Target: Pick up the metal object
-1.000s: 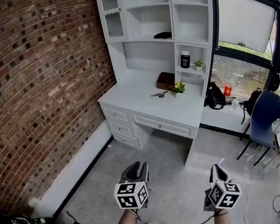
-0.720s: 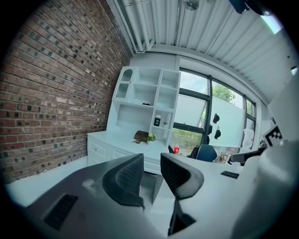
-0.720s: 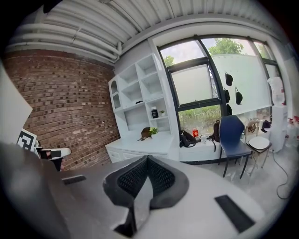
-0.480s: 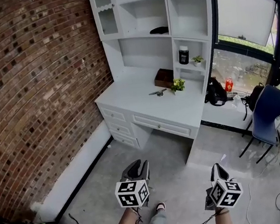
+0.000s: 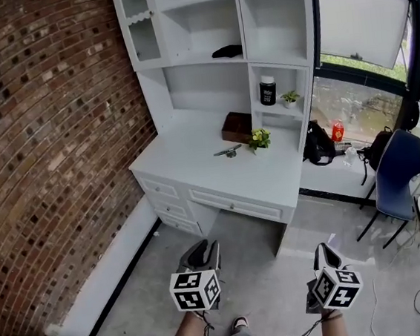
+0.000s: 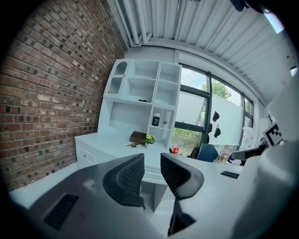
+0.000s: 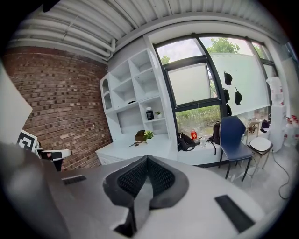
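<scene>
Lying on the white desk [image 5: 187, 162] just beside the small plant [image 5: 258, 139], the metal object [image 5: 228, 152] looks slim, stiff and probably slippery; its thicker middle seems the best hold. Well away from it, the left gripper [image 5: 201, 254] gapes empty and the right gripper [image 5: 323, 254] is pressed closed on nothing. No writing is legible.
</scene>
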Demonstrator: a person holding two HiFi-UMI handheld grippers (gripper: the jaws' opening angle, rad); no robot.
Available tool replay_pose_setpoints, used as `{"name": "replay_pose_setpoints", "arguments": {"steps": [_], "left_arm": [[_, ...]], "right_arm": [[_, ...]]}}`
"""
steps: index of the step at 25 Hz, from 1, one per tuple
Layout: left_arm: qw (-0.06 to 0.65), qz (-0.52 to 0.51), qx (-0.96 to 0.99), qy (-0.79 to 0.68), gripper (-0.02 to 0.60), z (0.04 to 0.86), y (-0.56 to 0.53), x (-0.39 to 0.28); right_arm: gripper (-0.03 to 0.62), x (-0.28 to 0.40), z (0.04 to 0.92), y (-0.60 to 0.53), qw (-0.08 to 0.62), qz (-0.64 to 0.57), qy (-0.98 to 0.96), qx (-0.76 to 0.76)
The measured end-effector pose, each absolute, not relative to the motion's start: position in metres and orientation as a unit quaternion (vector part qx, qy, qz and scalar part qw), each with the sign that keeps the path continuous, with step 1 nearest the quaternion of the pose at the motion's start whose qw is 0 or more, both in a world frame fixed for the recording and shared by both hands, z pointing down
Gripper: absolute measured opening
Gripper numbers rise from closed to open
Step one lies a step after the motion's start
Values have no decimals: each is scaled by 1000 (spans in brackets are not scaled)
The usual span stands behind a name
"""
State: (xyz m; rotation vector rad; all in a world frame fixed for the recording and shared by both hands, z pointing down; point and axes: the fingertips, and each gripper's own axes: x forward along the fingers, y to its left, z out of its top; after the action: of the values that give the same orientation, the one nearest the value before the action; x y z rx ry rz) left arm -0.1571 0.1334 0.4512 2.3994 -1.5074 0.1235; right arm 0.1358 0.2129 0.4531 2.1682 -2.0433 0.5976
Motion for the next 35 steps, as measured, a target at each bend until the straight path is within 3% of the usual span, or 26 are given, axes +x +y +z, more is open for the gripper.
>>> {"name": "replay_pose_setpoints", "arguments": {"steps": [18, 35], "left_arm": [[165, 25, 844, -510, 109, 456, 2, -166], [194, 46, 838, -509, 110, 491, -55, -160]], "right_arm": [[2, 128, 445, 92, 66, 182, -656, 729], [2, 136, 473, 35, 81, 209, -654, 723]]}}
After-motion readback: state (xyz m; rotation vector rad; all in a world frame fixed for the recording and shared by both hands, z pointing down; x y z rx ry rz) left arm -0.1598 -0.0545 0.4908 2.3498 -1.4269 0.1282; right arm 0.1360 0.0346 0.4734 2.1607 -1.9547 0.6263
